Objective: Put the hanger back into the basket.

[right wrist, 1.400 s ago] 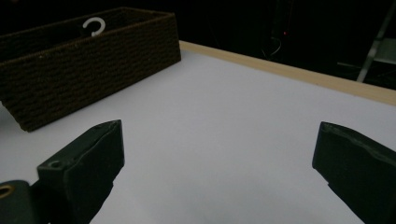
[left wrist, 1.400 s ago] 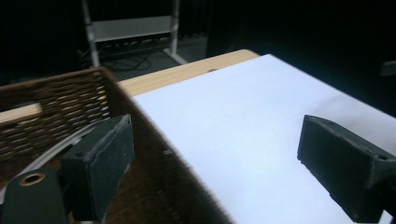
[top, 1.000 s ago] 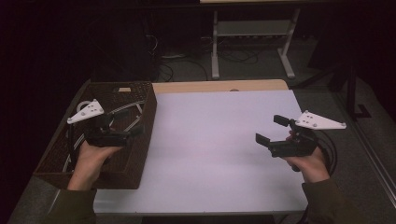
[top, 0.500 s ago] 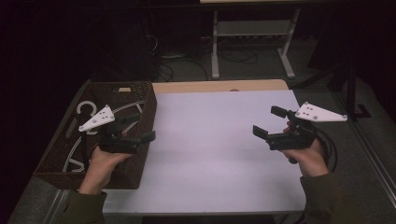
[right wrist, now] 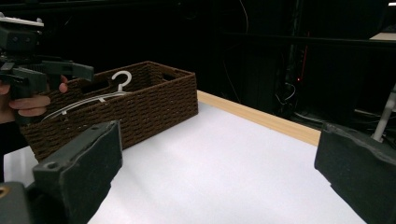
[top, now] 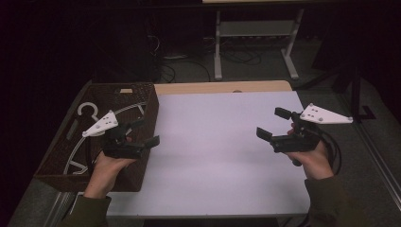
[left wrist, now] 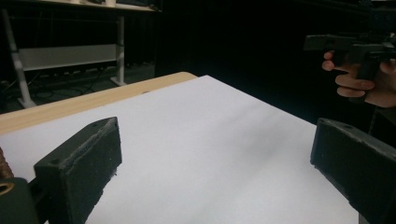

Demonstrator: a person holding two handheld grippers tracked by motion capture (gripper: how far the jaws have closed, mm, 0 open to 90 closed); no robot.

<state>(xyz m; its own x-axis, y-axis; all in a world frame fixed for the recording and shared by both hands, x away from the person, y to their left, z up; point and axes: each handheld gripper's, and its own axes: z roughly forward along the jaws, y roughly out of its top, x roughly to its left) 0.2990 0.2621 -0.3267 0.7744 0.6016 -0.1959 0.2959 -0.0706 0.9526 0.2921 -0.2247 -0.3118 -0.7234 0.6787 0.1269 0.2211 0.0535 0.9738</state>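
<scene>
Evidently the white plastic clothes hangers (top: pixel 90 124) lay inside the dark brown woven basket (top: pixel 142 90), and the left gripper (top: pixel 146 132) hovered over that basket's right wall, jaws apart and empty. Well right of the basket, the right gripper (top: pixel 274 124) was also spread wide, holding nothing. Such a hanger looked light, stiff and slick; gripping its straight shoulder beside the hook seemed safest.

White hanger (top: pixel 87 111) partly hidden behind left gripper (top: pixel 143 130); basket (top: pixel 142 94) near corner cut off.
</scene>
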